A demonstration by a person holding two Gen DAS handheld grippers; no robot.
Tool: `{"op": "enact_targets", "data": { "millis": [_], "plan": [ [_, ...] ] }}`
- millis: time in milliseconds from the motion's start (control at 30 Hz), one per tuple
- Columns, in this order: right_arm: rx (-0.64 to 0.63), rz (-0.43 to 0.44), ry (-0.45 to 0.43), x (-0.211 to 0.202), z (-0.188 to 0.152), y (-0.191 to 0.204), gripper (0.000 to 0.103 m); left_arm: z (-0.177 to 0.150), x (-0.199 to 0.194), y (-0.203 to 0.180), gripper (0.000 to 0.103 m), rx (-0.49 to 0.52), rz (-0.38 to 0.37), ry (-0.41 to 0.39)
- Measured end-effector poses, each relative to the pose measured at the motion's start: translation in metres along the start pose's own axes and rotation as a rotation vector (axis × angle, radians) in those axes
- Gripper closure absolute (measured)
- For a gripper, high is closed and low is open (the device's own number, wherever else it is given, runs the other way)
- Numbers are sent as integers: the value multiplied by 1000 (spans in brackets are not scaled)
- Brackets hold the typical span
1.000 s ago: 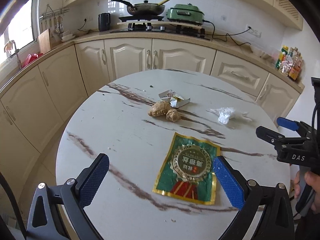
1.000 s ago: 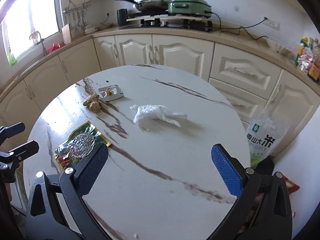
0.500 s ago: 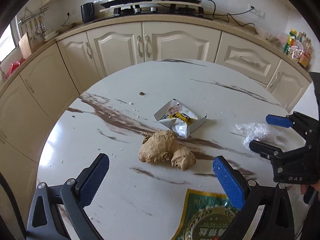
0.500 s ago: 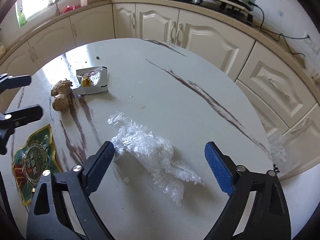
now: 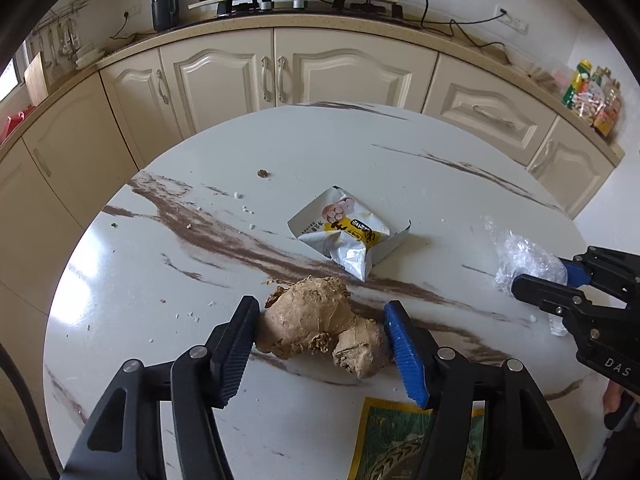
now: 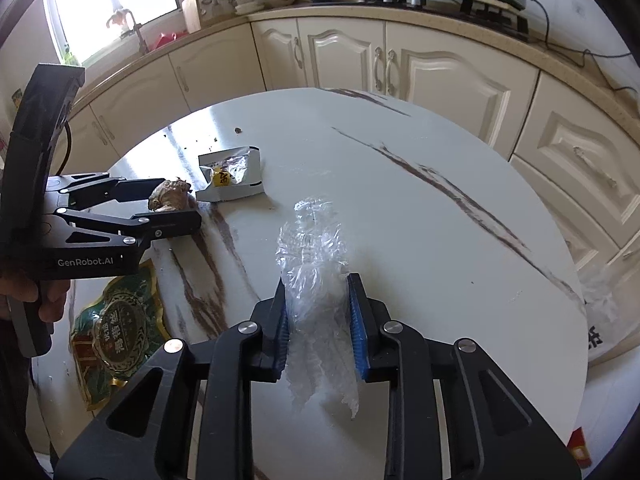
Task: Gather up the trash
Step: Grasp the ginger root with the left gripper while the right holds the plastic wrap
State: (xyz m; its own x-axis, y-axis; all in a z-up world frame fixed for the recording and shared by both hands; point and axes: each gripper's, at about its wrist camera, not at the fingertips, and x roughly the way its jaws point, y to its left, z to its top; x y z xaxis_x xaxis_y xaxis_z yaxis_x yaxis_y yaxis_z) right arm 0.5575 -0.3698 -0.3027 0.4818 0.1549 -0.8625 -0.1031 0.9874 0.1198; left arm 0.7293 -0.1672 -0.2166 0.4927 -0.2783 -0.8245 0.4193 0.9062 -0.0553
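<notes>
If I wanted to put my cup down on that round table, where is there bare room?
The far half of the table, beyond the silver packet and toward the cabinets, is bare. So is the right edge beside the clear plastic. The near left is crowded: ginger, green wrapper and both grippers.

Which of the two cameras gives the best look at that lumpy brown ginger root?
The left wrist view: the ginger root fills the middle, whole and sharp, between the closing left gripper's fingers, both pads at its sides. The right wrist view shows only a small piece of it, far left, mostly hidden between those fingers.
</notes>
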Motion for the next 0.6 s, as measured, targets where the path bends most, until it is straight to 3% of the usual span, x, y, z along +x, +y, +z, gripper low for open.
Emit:
{"op": "enact_targets", "data": {
  "millis": [133,300,600],
  "plan": [
    [8,4,-26,-14,0,10,79,-15,-20,4,44,-20,-19,-26],
    [13,14,-73,-47,-2,32,79,-35,-74,6,44,-20,-24,-104],
    [-66,93,-189,-122,-13,133,79,-123,-194,43,45,-60,11,-266]
  ]
}}
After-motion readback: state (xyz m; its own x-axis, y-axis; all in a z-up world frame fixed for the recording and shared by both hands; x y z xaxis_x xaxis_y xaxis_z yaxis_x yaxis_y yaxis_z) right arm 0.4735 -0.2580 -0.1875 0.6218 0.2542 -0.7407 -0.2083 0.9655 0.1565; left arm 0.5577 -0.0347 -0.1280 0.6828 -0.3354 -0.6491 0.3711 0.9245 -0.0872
